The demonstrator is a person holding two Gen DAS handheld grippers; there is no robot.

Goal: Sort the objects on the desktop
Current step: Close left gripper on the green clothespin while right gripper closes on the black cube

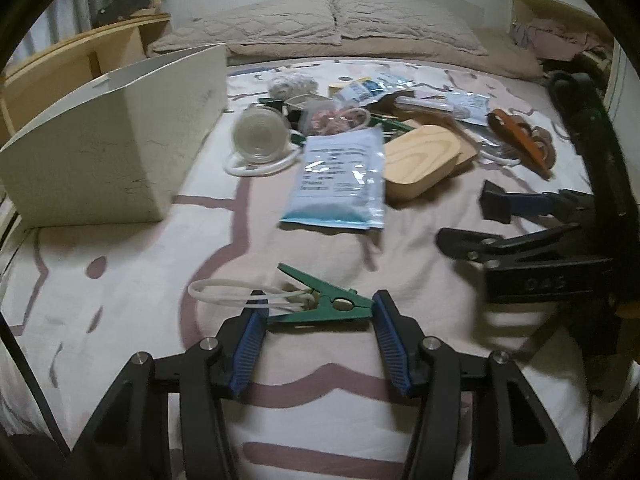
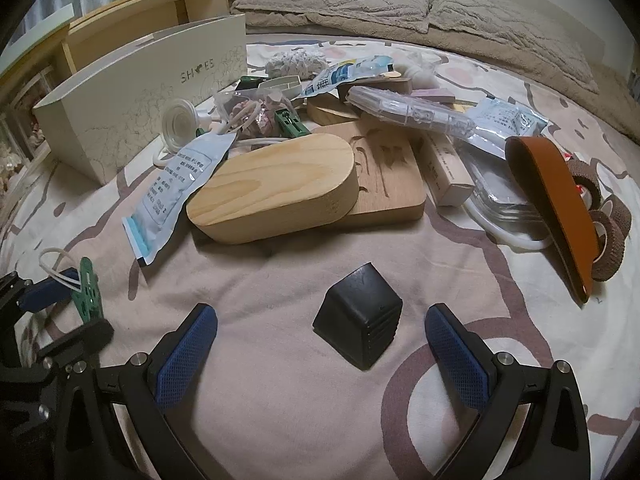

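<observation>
Low in the left wrist frame, left gripper [image 1: 320, 312] pinching green clip [image 1: 320, 300] end to end on the bedsheet [image 1: 120, 280]; lower centre of the right wrist frame, right gripper [image 2: 320, 336] spread wide around black block [image 2: 358, 320], pads apart from it.

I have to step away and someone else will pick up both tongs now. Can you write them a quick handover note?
Left tongs: closed on the green clip with its white loop, on the bedsheet.
Right tongs: open around the black block, not touching it.
The white shoe box stands at the left, its inside hidden.
Left: the pile, including the wooden box and blue packet.
</observation>
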